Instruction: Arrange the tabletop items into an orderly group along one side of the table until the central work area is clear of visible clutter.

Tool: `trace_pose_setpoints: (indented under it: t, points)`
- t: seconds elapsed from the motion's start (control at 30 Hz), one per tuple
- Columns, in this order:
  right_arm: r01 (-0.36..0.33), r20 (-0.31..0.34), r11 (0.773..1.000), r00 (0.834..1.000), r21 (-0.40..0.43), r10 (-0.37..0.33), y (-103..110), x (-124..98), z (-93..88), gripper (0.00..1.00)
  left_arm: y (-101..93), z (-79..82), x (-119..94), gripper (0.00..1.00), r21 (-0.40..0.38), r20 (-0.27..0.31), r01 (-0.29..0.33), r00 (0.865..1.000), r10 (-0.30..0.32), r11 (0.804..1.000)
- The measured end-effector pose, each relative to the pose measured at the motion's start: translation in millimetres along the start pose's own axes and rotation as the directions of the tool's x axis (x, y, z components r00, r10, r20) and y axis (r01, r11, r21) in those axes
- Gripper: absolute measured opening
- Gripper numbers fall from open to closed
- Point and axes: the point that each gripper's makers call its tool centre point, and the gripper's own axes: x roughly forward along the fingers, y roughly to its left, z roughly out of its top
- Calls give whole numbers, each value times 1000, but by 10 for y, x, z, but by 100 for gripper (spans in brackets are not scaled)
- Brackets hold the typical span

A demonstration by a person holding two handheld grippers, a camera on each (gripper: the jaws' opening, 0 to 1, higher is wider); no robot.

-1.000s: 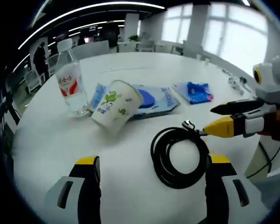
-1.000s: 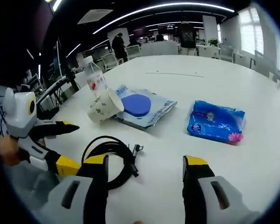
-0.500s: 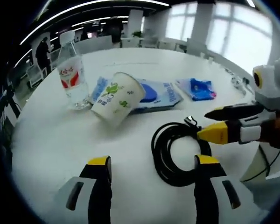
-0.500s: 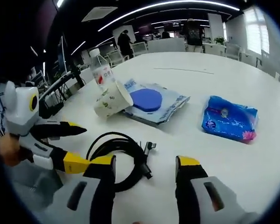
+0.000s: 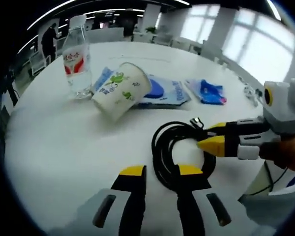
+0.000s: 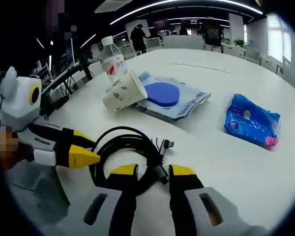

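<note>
Working both claws onto the coiled black cable (image 5: pixel 179 152), I have the left claw (image 5: pixel 160 173) narrowed around the coil's near edge at 6 o'clock in the left gripper view, its yellow-tipped jaws close together with the strands running between them, though I cannot tell whether they already bite. My right claw (image 6: pixel 146 172) looks much the same at 6 o'clock in the right gripper view: jaws drawn nearly together over the loop near the plug end, apparently straddling it. I judge two holds are wanted because a loose coil would unwind if lifted from one side. On the round white table (image 5: pixel 54 142), the tipped paper cup with green print (image 5: pixel 120 91) leans on the flat blue-and-white packet (image 5: pixel 169 93) at 12 o'clock, the clear water bottle with a red label (image 5: pixel 76 56) stands upright at 10 o'clock, and the blue tissue pack (image 6: pixel 253 123) lies apart at 3 o'clock, none yet grouped.
</note>
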Motion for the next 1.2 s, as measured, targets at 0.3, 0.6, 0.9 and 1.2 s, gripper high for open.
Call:
trace_pose_setpoints:
  t: [0.3,0.6,0.9,1.2]
  points:
    - [-32,-4,998,999,55,32,28,-12,10,8,21,-34,19,2,-65,-20,-2,1000,1,998]
    - [-43,11,993,999,112,42,7,-127,74,6,-48,31,-31,0,-120,-14,18,1000,-20,993]
    - [-2,38,991,999,133,-3,-138,-325,113,5,-243,138,2,0,-68,19,57,998,-56,996]
    - [46,55,981,997,191,-58,-320,-540,25,5,-503,188,47,0,-28,29,102,994,-101,994]
